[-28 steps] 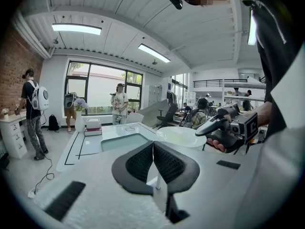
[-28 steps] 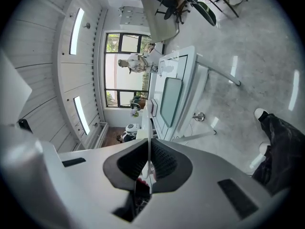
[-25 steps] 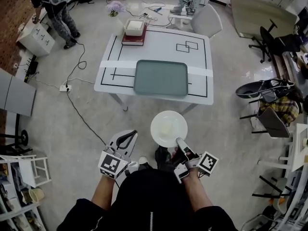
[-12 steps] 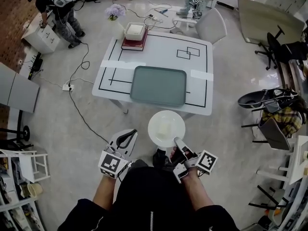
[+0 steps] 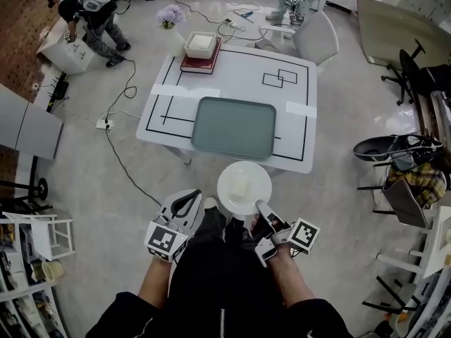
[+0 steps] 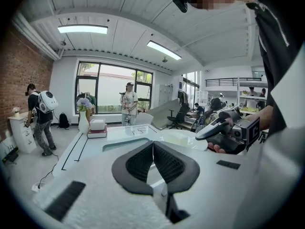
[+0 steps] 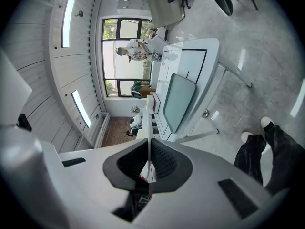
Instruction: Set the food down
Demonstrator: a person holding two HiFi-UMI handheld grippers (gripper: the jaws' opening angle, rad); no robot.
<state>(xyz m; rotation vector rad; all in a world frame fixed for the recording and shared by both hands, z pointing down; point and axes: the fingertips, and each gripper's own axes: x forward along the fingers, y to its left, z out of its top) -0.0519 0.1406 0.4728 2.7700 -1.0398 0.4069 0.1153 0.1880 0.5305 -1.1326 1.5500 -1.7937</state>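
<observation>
Change over the last second: the counter [image 5: 236, 77] has slid down the head view toward the person, so the gap to the plate [image 5: 230, 189] is gone. The plate's far rim now sits right at the counter's near edge. Reads as the person walking up, carry phase nearly done.

Right tool [image 5: 261, 207] is pinching the plate rim at the plate's 5 o'clock, same hold as before. In the right gripper view the plate shows edge-on as a thin white line [image 7: 150, 123] clamped between the pads. Plate looks level in the head view. The food [image 5: 244, 186], a pale block, sits about mid-plate, unmoved.

Left tool [image 5: 184, 201] is at 9 o'clock of the plate, apart from it, pads pressed together with nothing between them. Its position in the view has barely changed.

The grey tray [image 5: 235, 127] lies at 12 o'clock of the plate, on the near half of the counter, and is the likely drop spot. Food not set down yet. Next step is probably reaching forward over the edge and lowering. One-sided rim pinch, so tilt is the risk.
</observation>
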